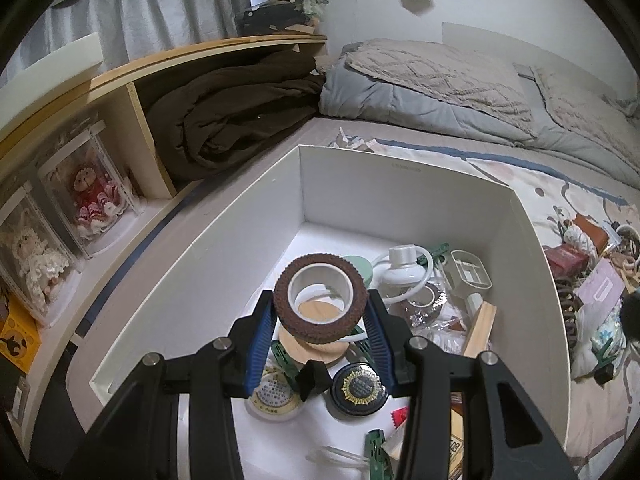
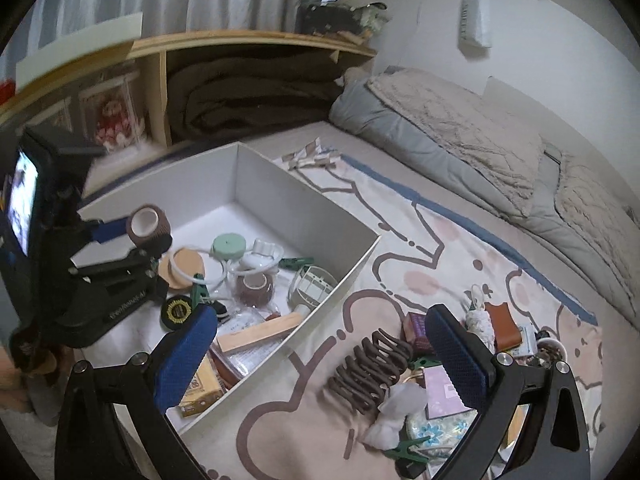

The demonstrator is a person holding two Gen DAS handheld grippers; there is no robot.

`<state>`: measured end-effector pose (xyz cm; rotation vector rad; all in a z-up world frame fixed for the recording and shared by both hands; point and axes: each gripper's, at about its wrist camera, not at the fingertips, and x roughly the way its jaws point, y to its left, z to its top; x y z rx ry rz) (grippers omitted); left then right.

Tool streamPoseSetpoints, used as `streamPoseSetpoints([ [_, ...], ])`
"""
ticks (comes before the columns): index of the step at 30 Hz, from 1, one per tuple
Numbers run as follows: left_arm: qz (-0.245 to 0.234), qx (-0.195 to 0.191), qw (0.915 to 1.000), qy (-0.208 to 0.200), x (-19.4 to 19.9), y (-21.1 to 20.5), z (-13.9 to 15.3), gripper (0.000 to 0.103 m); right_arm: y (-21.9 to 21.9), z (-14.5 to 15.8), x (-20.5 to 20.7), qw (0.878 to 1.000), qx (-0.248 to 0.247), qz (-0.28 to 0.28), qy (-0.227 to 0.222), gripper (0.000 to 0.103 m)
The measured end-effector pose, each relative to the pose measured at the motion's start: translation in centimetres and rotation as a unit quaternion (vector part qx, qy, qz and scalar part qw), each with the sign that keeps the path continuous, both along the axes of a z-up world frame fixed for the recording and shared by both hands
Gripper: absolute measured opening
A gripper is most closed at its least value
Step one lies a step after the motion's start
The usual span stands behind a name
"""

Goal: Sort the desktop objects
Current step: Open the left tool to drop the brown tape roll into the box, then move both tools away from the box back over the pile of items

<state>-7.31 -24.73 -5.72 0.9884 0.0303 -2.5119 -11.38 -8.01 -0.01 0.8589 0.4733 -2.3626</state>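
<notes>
The left gripper (image 1: pixel 320 312) has its blue ribbed pads closed on the sides of a brown, rough-textured roll of tape with a white inner core (image 1: pixel 320 300), holding it above the open white cardboard box (image 1: pixel 400 176) that already holds several sorted items. The step in hand looks like dropping this roll into the box. To do it well, the roll should go down over a bare patch of the white floor (the far left corner seems free) instead of onto the round light-wood coaster (image 1: pixel 316 344) and black round tin with a gold emblem (image 1: pixel 359 388) directly beneath, and the jaws should open only once it sits low, since a round roll could tip and wheel away.

The right gripper (image 2: pixel 324 360) hangs wide open and holds nothing, poised over the patterned cream bed cover (image 2: pixel 400 240) near the unsorted pile. Just ahead of it lies a brown plastic hair claw with curved interlocking teeth (image 2: pixel 372 364), rigid and ridged, beside a soft white crumpled tissue (image 2: pixel 396 412) and a green plastic clip (image 2: pixel 408 448).
</notes>
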Motion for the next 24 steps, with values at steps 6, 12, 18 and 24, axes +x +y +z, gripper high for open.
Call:
streamPoseSetpoints([
  [6,0.004,0.005,1.0,-0.001,0.0,-0.1,0.2,0.06,0.7,0.4,0.5,1.0,-0.026,-0.004,-0.002,0.103],
  [12,0.005,0.003,1.0,0.006,0.2,0.2,0.4,0.068,1.0,0.2,0.4,0.999,-0.036,-0.011,-0.008,0.103],
  [18,0.006,0.002,1.0,0.006,0.2,0.2,0.4,0.068,1.4,-0.2,0.1,0.999,-0.045,-0.019,-0.016,0.103],
  [24,0.005,0.003,0.9999,0.01,0.3,0.3,0.6,0.069,1.8,-0.6,-0.3,0.998,-0.056,-0.028,-0.021,0.103],
])
